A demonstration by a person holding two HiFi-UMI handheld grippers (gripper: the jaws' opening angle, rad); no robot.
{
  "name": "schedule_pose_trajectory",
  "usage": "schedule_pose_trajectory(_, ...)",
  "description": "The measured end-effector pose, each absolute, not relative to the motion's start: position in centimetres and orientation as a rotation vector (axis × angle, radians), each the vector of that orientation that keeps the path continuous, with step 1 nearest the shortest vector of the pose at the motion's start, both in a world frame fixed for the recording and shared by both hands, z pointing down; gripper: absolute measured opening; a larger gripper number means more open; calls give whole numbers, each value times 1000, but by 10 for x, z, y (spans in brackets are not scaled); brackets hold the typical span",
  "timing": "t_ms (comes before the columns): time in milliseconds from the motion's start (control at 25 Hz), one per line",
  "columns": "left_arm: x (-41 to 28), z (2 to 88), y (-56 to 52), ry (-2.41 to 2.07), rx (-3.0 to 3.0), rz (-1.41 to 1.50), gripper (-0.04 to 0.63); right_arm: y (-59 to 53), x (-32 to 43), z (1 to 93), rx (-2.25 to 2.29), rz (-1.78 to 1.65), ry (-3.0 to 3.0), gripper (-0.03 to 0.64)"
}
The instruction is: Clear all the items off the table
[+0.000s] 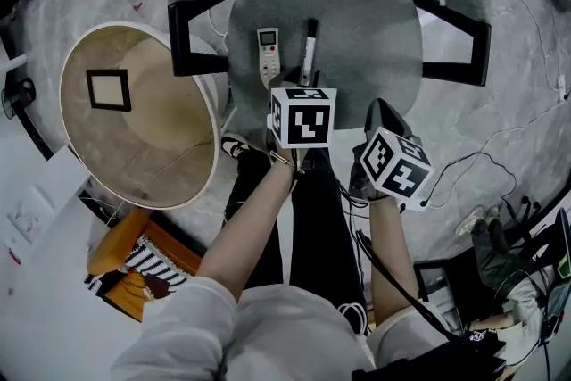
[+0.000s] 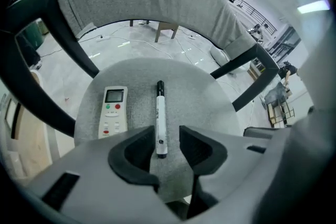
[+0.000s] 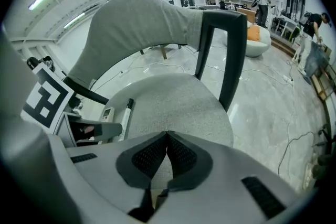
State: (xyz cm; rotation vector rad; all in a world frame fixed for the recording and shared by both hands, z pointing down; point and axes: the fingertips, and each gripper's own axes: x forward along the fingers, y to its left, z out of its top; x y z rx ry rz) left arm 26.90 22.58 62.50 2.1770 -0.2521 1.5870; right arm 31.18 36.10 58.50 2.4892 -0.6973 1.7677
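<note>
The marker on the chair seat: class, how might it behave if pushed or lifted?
The marker is a slim round barrel, so it would probably roll sideways if nudged. It looks rigid and likely light. Its smooth plastic may slip in a loose grip; the fabric chair seat should slow rolling.

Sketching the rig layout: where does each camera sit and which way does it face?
Head view: on the person's head, looking steeply down at the chair seat; forearms, legs, left tool, right tool show.
Left gripper view: rides the left tool, facing marker and remote; open jaws show.
Right gripper view: rides the right tool, facing the seat; shut jaws show.
All share marker and remote.
</note>
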Motion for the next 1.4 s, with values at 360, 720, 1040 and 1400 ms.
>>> schedule_pose_trajectory(360,206,579,189,-308,2163,1445,146,295,276,558,2405,1688,-846,25)
schedule_pose_trajectory(720,85,530,80,-584,2140,1274,118,178,189,523,2249,1589,-1104,25)
schedule_pose_trajectory(1040,-77,472,-26,-1010,2012,1154,41,48,62,482,1955,1463,-1443,25)
schedule_pose_trajectory(1400,-199,455,-58,-1227,1810,984,9,-28,-34,459,1714,1323,-1629,25)
